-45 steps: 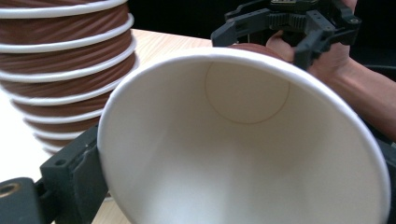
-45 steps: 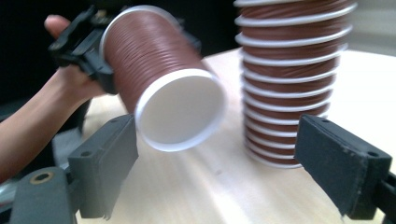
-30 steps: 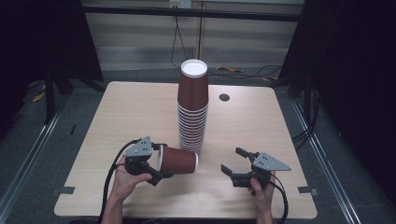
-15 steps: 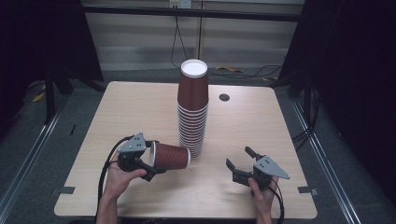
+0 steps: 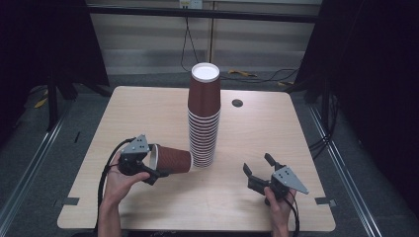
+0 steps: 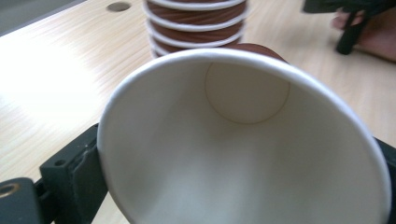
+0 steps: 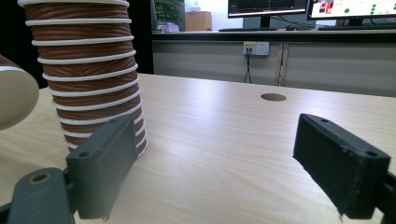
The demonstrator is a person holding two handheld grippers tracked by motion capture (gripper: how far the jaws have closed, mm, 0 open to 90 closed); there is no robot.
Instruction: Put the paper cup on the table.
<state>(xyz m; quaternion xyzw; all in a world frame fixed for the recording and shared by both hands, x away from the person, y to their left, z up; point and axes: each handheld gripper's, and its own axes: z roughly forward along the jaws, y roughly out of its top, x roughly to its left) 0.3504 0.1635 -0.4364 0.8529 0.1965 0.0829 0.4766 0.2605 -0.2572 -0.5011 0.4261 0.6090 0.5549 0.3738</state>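
Observation:
A tall stack of brown paper cups (image 5: pixel 203 118) stands upside down at the table's middle. My left gripper (image 5: pixel 156 162) is shut on a single brown paper cup (image 5: pixel 174 159), which lies level with its base toward the foot of the stack. In the left gripper view the cup's white inside (image 6: pixel 243 154) faces the camera, a black jaw stands on either side of its rim, and the stack (image 6: pixel 196 23) rises just behind it. My right gripper (image 5: pixel 260 170) sits low at the front right, open with nothing between its jaws. The right gripper view has the stack (image 7: pixel 86 70) at the left.
A small round hole (image 5: pixel 237 103) is set in the wooden table (image 5: pixel 148 113) behind the stack. Dark frame posts and cables stand beyond the table's far edge. A person's hand (image 5: pixel 118 182) and forearm come in from the front left.
My left gripper has carried the cup a little to the left, away from the foot of the stack. The right gripper has hardly moved.

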